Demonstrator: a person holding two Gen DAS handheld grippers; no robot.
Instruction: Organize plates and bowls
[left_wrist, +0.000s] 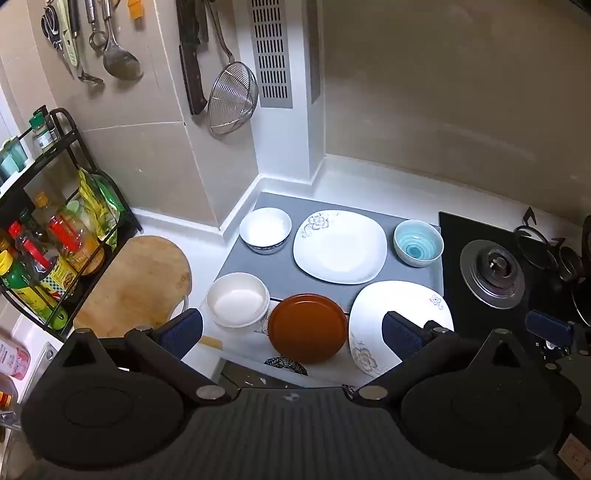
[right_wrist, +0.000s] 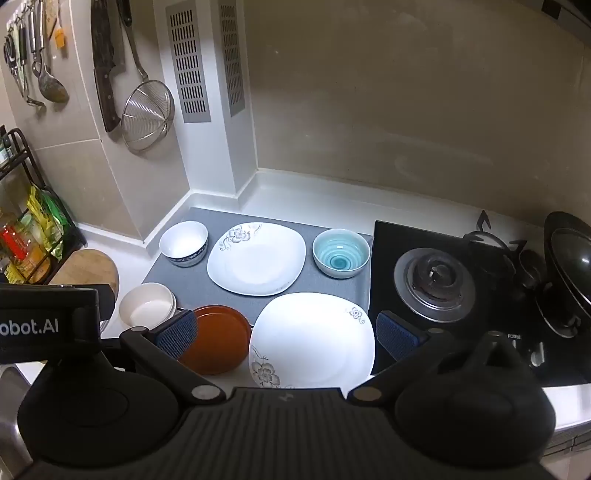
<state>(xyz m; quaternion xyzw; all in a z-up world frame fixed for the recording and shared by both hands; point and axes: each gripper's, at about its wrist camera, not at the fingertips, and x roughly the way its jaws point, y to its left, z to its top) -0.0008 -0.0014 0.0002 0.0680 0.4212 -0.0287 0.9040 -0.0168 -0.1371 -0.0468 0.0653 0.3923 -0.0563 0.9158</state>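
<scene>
White countertop (left_wrist: 369, 177) carries a grey mat (left_wrist: 280, 266) beside beige wall tiles (left_wrist: 443, 92).

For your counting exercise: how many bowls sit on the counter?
3: a white bowl at the mat's back left, a blue bowl at its back right, a cream bowl beside the brown plate.

Mat (right_wrist: 192, 273): back row bowl (right_wrist: 183, 243), plate (right_wrist: 256, 258), bowl (right_wrist: 341, 253); stove (right_wrist: 436, 284) right of mat.

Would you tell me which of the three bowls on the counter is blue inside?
The blue bowl at the mat's far right corner, beside the stove; the bowl at the far left and the near-left one are white inside.
</scene>
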